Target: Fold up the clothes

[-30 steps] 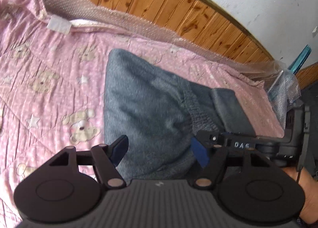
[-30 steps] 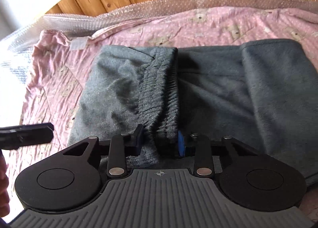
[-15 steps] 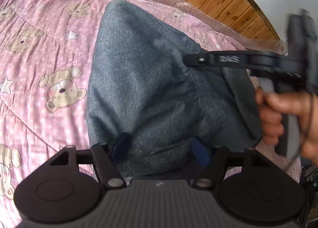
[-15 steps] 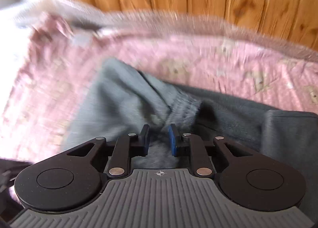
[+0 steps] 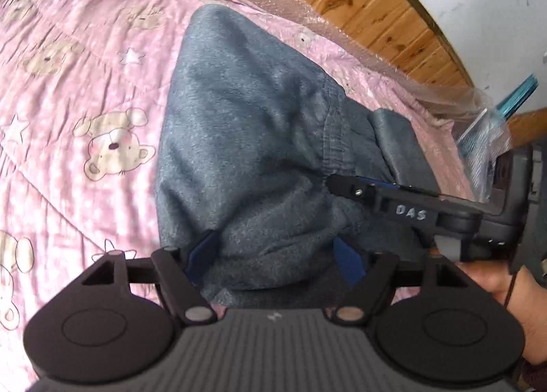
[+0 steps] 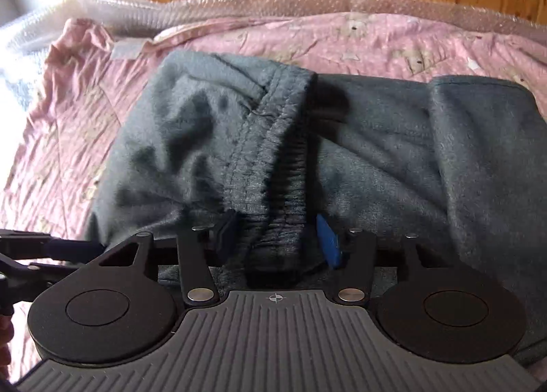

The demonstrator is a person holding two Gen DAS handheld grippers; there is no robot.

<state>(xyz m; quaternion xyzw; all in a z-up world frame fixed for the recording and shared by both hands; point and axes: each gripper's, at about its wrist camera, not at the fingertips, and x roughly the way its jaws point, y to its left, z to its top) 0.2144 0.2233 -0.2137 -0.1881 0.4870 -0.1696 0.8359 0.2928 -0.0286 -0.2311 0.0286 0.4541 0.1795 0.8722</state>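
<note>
Right wrist view: right gripper (image 6: 277, 238), jaws just opening, straddles the grey trousers' (image 6: 393, 159) waistband (image 6: 273, 166) on a pink quilt (image 6: 376, 36); left gripper (image 5: 277, 255) spread wide over the fabric.

A pink bear-print quilt (image 5: 85, 91) covers the bed; folded grey trousers (image 6: 376, 152) lie on it.

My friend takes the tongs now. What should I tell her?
Left tongs: open wide, straddling a bunched end of the grey trousers, not pinching it.
Right tongs: jaws have just been opening; the ribbed waistband sits between them, looking let go.
Trousers lie on the pink bear blanket, one end folded over the middle, the waistband fold lumpy.
Done: first fold laid down.
Left: probably smooth the bump, then fold again.
</note>
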